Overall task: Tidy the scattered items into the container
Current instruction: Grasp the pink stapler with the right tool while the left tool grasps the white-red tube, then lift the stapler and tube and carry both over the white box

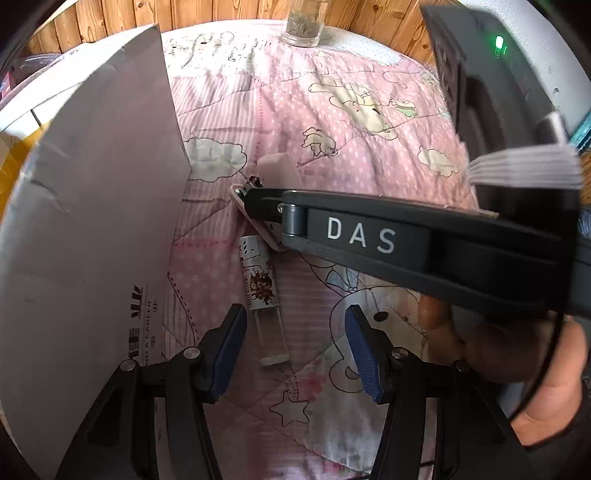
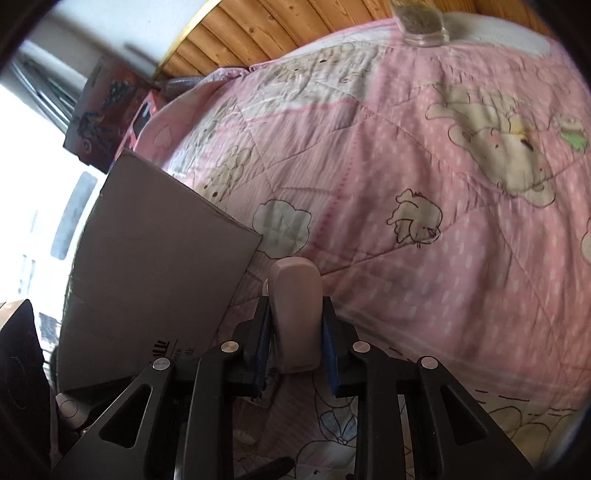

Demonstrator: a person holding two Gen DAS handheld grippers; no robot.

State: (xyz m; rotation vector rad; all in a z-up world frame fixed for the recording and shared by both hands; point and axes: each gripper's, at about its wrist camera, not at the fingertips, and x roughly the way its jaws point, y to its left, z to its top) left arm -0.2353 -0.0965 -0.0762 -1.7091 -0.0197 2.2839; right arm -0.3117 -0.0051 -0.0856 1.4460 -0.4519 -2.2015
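Observation:
A clear lighter (image 1: 263, 295) with a printed label lies on the pink quilt (image 1: 351, 110). Its lower end reaches between the blue pads (image 1: 364, 358) of my left gripper (image 1: 295, 354), which is open and not touching it. My right gripper (image 1: 255, 197) crosses the left wrist view from the right, just beyond the lighter. It is shut on a beige oblong item (image 2: 295, 314), whose rounded tip sticks out past the fingers (image 1: 277, 168). The right gripper (image 2: 295, 347) holds it close to the grey cardboard box flap (image 2: 155, 266), which fills the left side (image 1: 92, 221).
A glass jar (image 1: 303, 22) stands at the far edge of the quilt by the wooden wall (image 2: 258, 33). Printed boxes (image 2: 107, 110) are stacked beyond the cardboard flap. A hand (image 1: 517, 362) holds the right gripper at the lower right.

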